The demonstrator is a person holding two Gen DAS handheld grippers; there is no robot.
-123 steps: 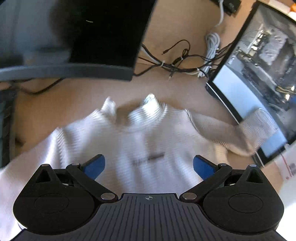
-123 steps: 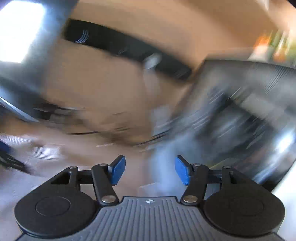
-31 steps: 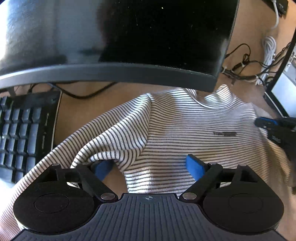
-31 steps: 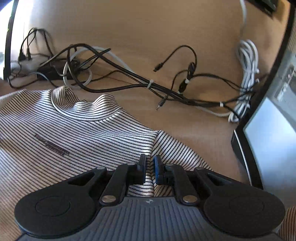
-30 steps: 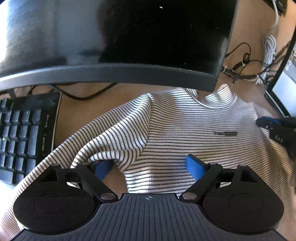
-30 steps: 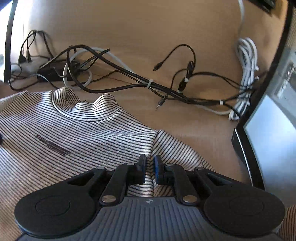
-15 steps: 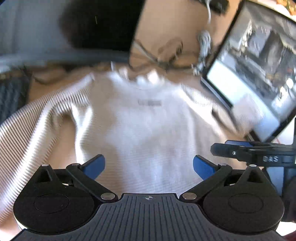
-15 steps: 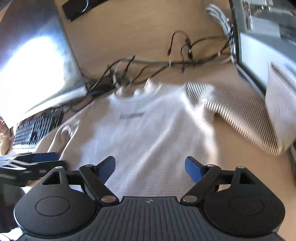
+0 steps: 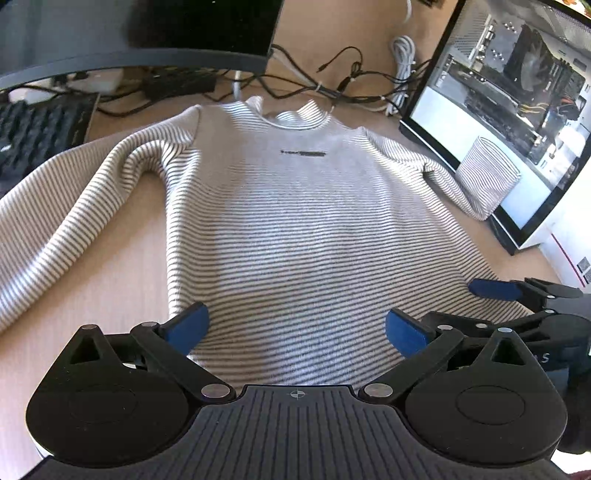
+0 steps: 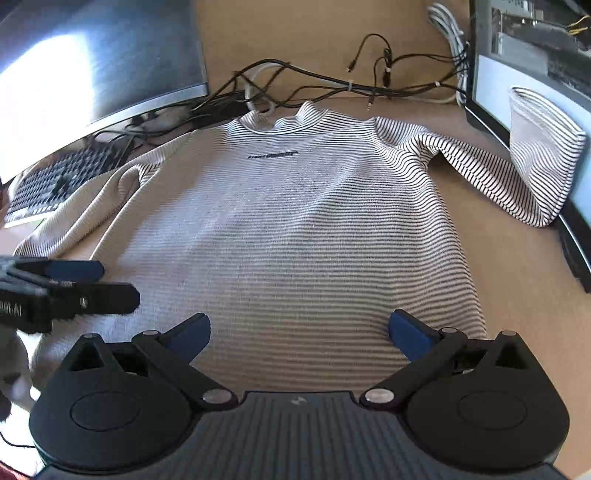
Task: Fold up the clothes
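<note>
My left tongs (image 9: 295, 328) and right tongs (image 10: 299, 332) hang spread at six o'clock over the striped sweater (image 10: 295, 221), flat on the counter (image 9: 92, 277), collar at twelve.

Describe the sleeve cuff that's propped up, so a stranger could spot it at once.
Start at the striped sweater spread flat on the wooden desk. Follow its sleeve out toward the glass-sided computer case. The cuff leans against that case, open end up; the other sleeve lies flat beside the keyboard.
</note>
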